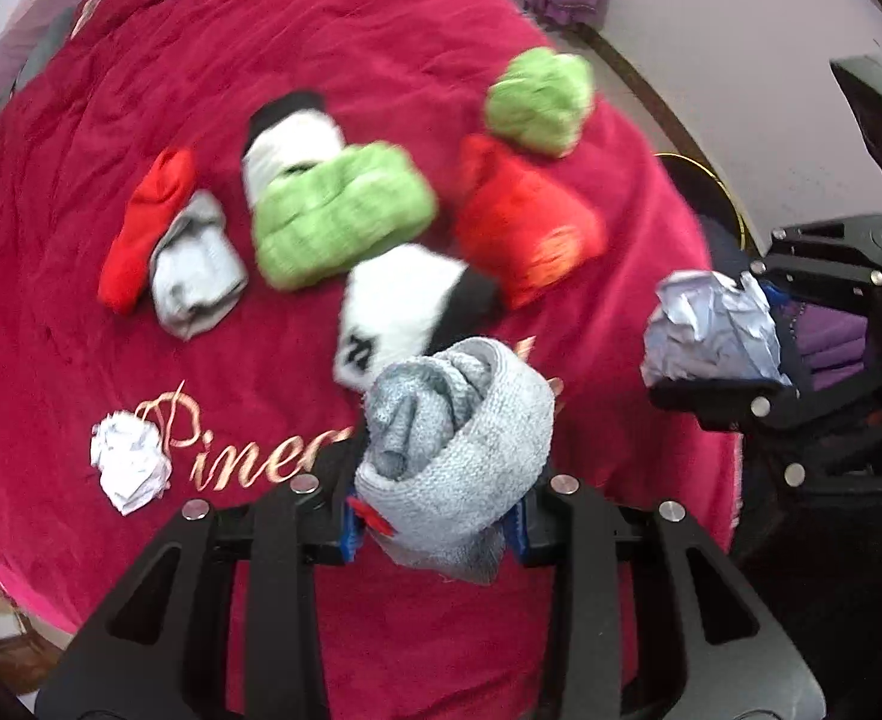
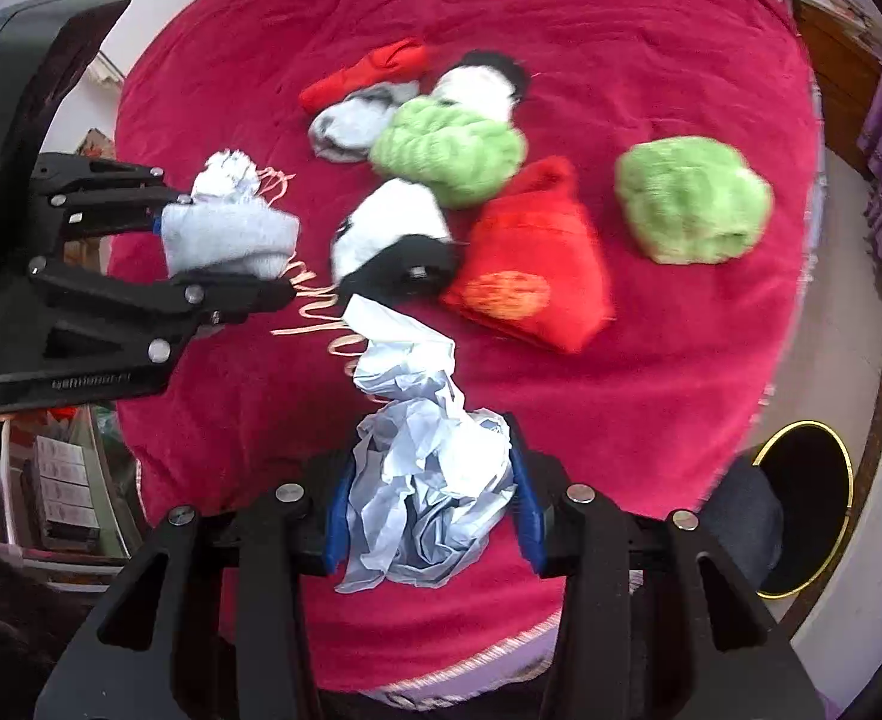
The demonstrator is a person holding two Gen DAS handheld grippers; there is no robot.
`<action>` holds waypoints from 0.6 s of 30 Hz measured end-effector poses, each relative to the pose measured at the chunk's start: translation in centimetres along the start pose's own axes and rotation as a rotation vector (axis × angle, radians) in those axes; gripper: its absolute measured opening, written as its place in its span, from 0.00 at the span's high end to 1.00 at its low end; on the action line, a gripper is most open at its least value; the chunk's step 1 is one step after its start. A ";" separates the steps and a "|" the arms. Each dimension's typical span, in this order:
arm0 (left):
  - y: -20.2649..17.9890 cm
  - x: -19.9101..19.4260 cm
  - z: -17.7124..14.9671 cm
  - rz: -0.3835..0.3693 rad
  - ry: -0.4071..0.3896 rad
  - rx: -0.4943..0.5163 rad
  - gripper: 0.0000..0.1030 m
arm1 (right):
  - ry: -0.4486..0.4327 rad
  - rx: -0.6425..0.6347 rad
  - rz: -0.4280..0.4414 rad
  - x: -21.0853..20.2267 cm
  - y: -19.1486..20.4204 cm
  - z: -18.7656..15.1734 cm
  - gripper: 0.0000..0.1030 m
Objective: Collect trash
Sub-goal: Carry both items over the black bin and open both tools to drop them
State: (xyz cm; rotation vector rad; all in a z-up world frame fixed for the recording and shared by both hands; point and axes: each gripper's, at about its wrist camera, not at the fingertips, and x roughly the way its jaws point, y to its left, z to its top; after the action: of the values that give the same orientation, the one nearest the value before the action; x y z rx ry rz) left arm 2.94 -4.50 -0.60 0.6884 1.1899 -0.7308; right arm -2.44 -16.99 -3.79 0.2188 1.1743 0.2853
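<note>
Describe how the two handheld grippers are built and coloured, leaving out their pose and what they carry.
Both look alike. The left gripper and right gripper are matte black, built of angular linkage bars with triangular cut-outs, joined by round silver pivot pins. Their finger pads are blue. The left gripper's body carries small pale lettering, too blurred to read. No cables or sleeves show.

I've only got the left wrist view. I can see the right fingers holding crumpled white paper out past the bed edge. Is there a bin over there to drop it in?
Observer: Yes. A round black bin with a gold rim stands on the floor beside the red velvet bedspread, its mouth open.
Operator: Is the paper gripped well?
Observer: The crumpled white paper sits between the blue pads of the right fingers, and a loose tail sticks out forward past the tips.
Operator: Anything on the bed's other side?
Observer: A clear storage box holding small cartons sits low beside the bed there.
</note>
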 end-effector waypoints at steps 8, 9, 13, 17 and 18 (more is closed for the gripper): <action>-7.1 -0.3 5.1 -0.027 -0.031 0.090 0.66 | -0.076 0.125 -0.068 -4.5 -6.5 -2.5 0.60; -8.1 -0.3 5.9 -0.028 -0.039 0.107 0.66 | -0.087 0.139 -0.077 -5.1 -7.2 -2.8 0.60; -11.3 -0.2 8.2 -0.048 -0.051 0.147 0.66 | -0.110 0.184 -0.110 -7.0 -10.1 -3.8 0.60; -14.0 0.2 10.4 -0.061 -0.054 0.179 0.66 | -0.132 0.232 -0.140 -8.3 -12.8 -5.1 0.60; -14.7 0.5 11.0 -0.066 -0.051 0.188 0.66 | -0.138 0.249 -0.150 -8.7 -13.6 -5.5 0.60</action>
State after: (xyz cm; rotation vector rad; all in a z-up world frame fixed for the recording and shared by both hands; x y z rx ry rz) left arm -2.61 -22.05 0.12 0.7843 1.1107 -0.9189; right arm -9.24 -32.59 -2.55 0.3605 1.0812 -0.0083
